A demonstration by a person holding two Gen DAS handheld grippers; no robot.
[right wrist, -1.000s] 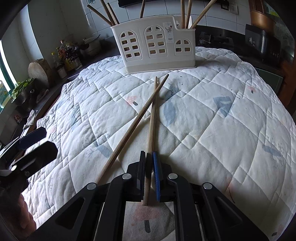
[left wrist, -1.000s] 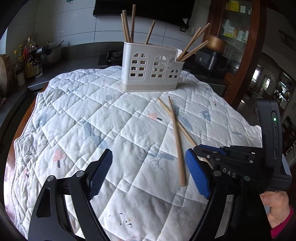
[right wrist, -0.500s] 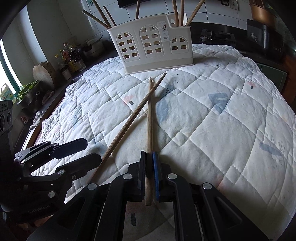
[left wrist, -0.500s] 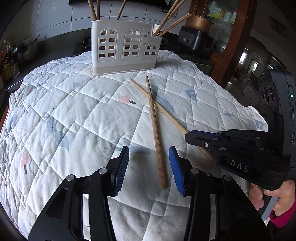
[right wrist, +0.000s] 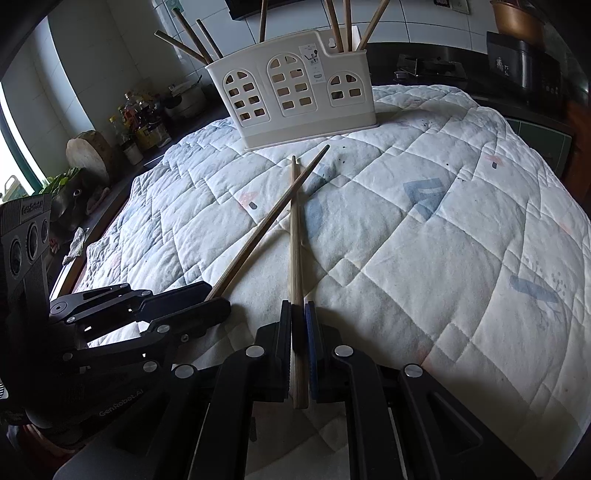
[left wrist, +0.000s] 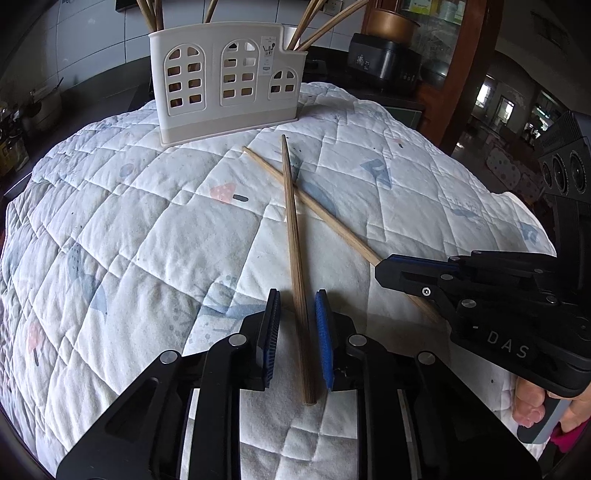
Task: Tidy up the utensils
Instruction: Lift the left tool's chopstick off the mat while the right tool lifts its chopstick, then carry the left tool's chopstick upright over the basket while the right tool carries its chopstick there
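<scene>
A white quilted cloth with faded blue and pink prints (left wrist: 155, 236) is seen spread over the whole work surface, its edges falling away on all sides. A dark kitchen counter (right wrist: 436, 66) with appliances is observed behind it, and a cluster of bottles (right wrist: 140, 118) is noted at the far left in the right wrist view.

A cream plastic utensil holder with arched, window-shaped cut-outs (left wrist: 225, 81) is found standing upright at the far edge of the cloth. Several wooden chopsticks (right wrist: 343, 26) are seen leaning out of its compartments.

Two long wooden chopsticks are found lying on the cloth in front of the holder, crossed over one another near their far ends. The first loose chopstick (left wrist: 297, 266) is seen running straight toward the left wrist camera, its near end lying between the blue pads of the left gripper (left wrist: 295, 328). That gripper's jaws are closing; a narrow gap is visible on each side of the stick, so the pads are not yet pressed on it.

The second loose chopstick (right wrist: 296, 266) is recorded as pinched at its near end by the right gripper (right wrist: 297, 332), whose jaws are pressed together on it, while its far end rests on the cloth. A hand (left wrist: 532, 406) is partly visible on the right gripper's handle in the left wrist view.
</scene>
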